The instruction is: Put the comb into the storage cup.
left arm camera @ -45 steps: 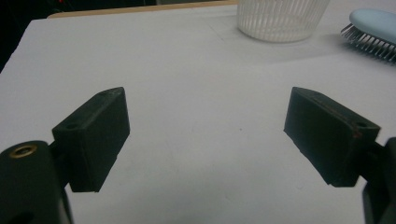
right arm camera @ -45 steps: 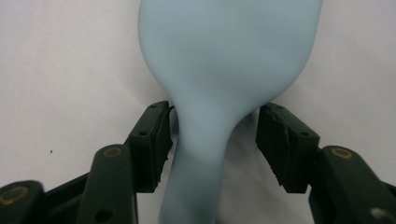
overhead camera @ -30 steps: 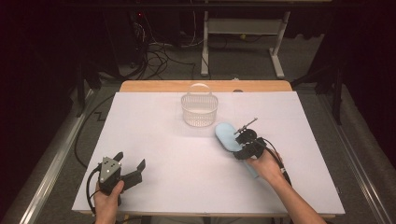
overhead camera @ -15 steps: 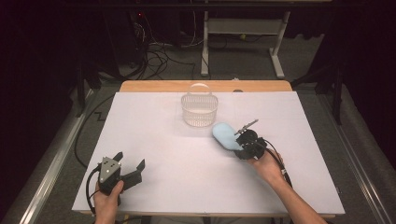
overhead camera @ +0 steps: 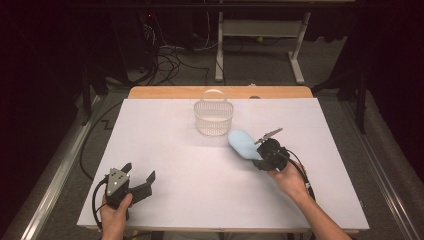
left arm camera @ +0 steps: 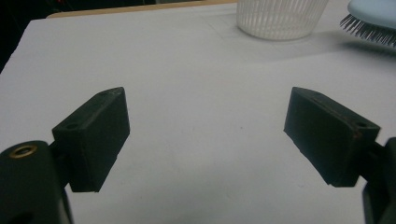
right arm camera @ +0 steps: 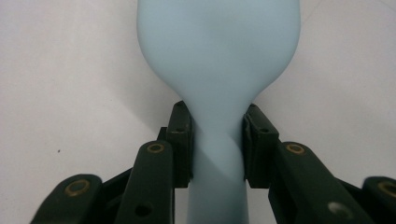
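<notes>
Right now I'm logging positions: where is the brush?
In the high view, the brush sits right of centre, clamped by its handle in the right gripper, just in front and right of the basket.

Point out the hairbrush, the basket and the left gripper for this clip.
light blue hairbrush [overhead camera: 242,142], high view, on the back of its head.
white basket [overhead camera: 213,123], high view, on its slatted side wall.
left gripper [overhead camera: 138,177], high view, midway between its open fingertips.

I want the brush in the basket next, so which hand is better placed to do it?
Right, probably. The right gripper already clamps the brush by its handle, just beside the basket. The left gripper sits open and empty at the table's near left corner.
</notes>
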The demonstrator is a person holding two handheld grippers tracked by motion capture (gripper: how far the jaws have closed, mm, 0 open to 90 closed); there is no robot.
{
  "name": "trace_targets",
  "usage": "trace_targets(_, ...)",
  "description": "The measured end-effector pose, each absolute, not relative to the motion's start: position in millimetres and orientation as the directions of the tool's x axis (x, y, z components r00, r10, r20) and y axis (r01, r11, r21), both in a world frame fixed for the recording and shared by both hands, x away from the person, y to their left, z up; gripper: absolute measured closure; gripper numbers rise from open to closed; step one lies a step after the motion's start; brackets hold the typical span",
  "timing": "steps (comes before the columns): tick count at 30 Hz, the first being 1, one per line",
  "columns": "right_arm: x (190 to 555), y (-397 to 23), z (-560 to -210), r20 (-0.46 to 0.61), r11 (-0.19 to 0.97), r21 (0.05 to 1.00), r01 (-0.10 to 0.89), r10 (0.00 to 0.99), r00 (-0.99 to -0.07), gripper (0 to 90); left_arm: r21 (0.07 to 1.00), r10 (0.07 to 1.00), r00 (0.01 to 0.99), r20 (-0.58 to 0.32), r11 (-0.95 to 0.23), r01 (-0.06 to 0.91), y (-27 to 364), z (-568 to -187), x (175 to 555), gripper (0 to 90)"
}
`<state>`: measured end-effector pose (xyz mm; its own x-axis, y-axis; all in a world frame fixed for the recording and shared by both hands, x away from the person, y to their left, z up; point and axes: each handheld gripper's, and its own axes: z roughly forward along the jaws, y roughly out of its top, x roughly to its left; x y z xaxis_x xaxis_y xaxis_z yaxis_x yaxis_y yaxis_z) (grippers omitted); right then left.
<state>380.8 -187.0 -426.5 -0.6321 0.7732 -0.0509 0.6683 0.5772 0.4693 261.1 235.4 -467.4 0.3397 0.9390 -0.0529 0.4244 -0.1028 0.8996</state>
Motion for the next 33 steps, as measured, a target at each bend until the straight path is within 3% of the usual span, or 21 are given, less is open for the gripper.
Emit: trace_targets(33, 335, -219, -416, 0.015, 0.524, 0.597, 0.607, 0.749, -0.662, 70.1, 0.905, 0.935, 0.349, -0.057, -0.099, 0.414, 232, -457, 265, 14.7)
